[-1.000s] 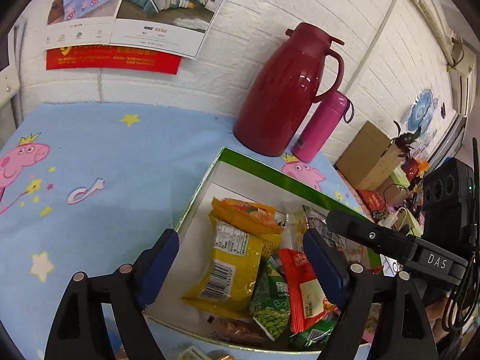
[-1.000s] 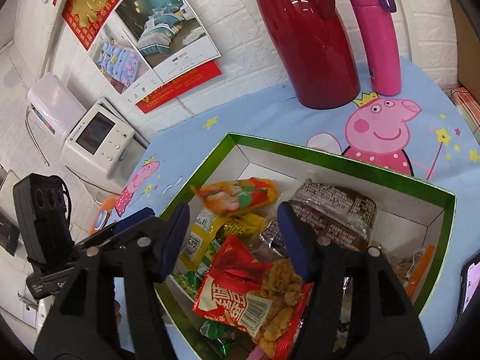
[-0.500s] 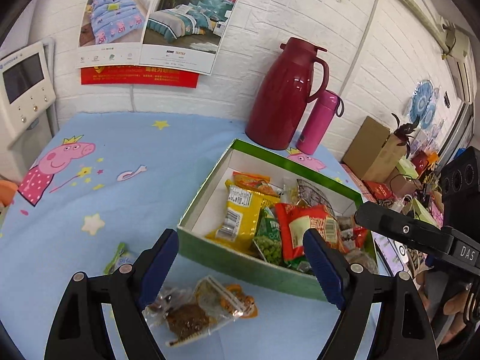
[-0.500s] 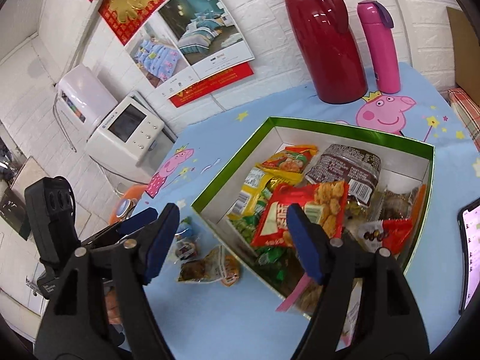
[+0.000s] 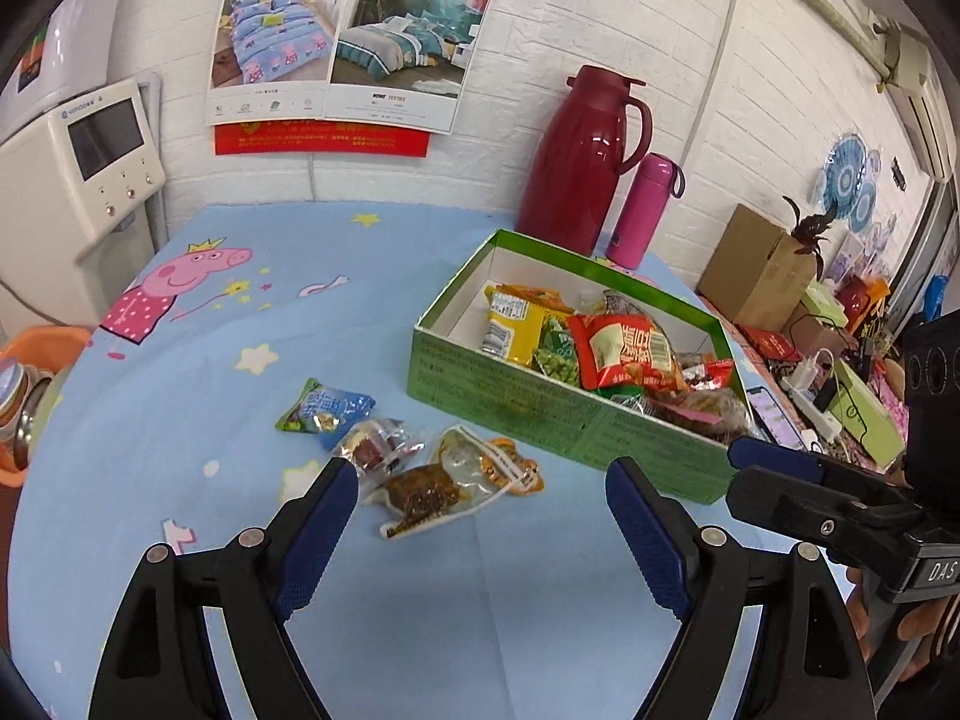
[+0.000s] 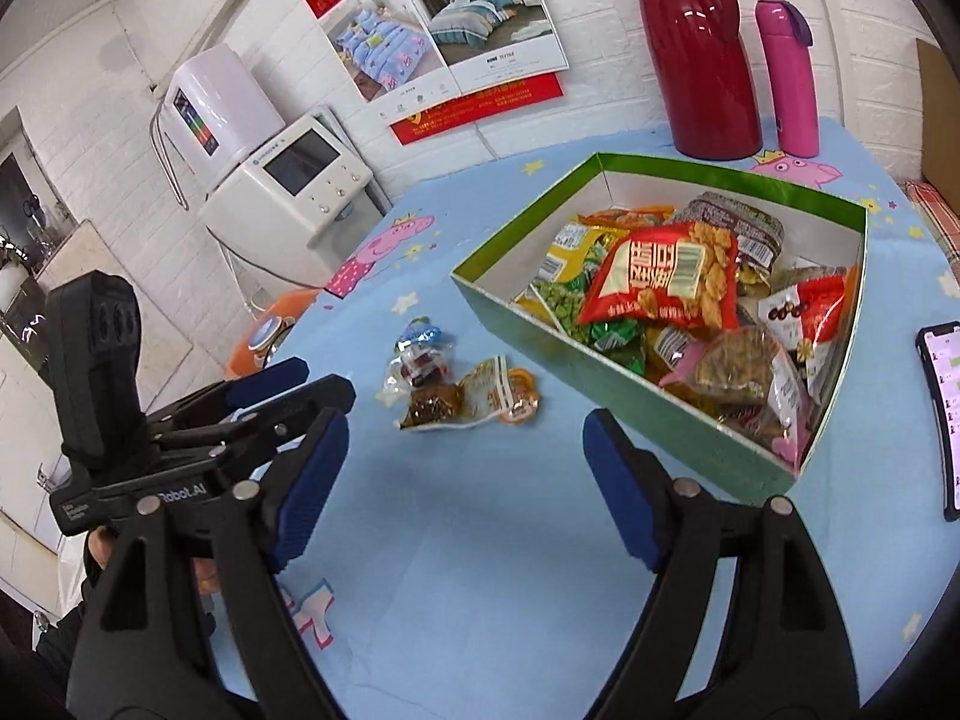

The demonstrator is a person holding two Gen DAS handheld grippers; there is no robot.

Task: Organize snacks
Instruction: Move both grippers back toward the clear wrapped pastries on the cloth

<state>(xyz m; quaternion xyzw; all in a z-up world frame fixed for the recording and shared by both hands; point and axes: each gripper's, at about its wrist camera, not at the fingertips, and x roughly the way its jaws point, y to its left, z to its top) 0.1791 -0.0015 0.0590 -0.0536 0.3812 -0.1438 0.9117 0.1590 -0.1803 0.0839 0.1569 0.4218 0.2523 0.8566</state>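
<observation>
Between your wide-open, empty left gripper (image 5: 480,504) and right gripper (image 6: 465,444), three loose packets (image 5: 444,480) lie on the surface (image 5: 180,420); pinch one packet's edge, then carry it to the green box (image 5: 540,414).

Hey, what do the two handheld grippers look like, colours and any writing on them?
Both are black frames with silver rivets and two fingers faced with textured blue pads. The left gripper and right gripper each carry a black camera block. White lettering reads "DAS" on the right one, seen from the left wrist, and "Robot.AI" on the left one, seen from the right wrist.
</observation>
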